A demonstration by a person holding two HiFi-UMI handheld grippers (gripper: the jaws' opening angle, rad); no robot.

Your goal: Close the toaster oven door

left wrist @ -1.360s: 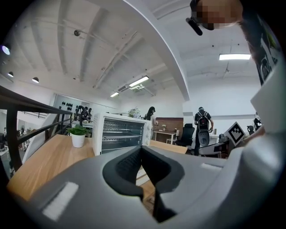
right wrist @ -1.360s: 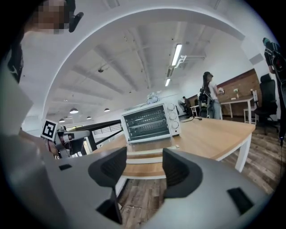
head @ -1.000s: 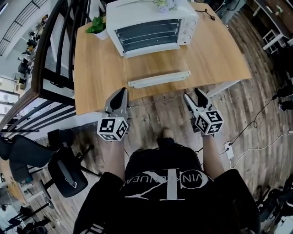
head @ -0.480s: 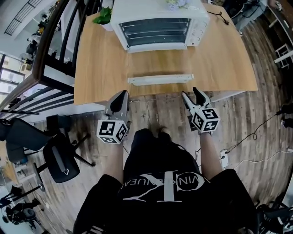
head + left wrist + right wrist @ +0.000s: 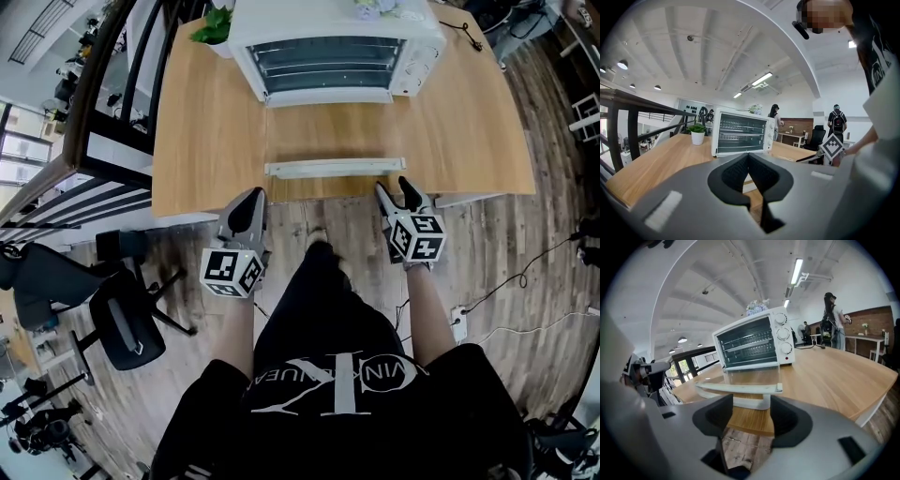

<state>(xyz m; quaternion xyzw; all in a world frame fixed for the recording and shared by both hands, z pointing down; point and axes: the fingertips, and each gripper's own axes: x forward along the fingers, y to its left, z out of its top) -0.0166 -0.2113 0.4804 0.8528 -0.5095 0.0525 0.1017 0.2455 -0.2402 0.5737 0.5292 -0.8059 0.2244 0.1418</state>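
Note:
A white toaster oven (image 5: 328,47) stands at the far side of the wooden table (image 5: 202,141). Its glass door (image 5: 323,131) lies open and flat, the white handle (image 5: 335,168) near the table's front edge. My right gripper (image 5: 395,189) is open, just in front of the handle's right end, not touching it. In the right gripper view the handle (image 5: 740,388) lies beyond the open right gripper (image 5: 751,411), the oven (image 5: 754,345) behind. My left gripper (image 5: 251,199) hangs off the table's front edge, left of the handle. Its left gripper (image 5: 749,157) pads meet on nothing, facing the oven (image 5: 740,132).
A potted plant (image 5: 211,30) stands left of the oven. A black railing (image 5: 103,122) runs along the table's left side, with a black office chair (image 5: 122,323) below it. A power strip and cables (image 5: 459,317) lie on the wood floor at right. People stand far behind.
Both grippers have come forward to the table's front edge. The right one now sits close to the door handle's right end. The door still lies open.

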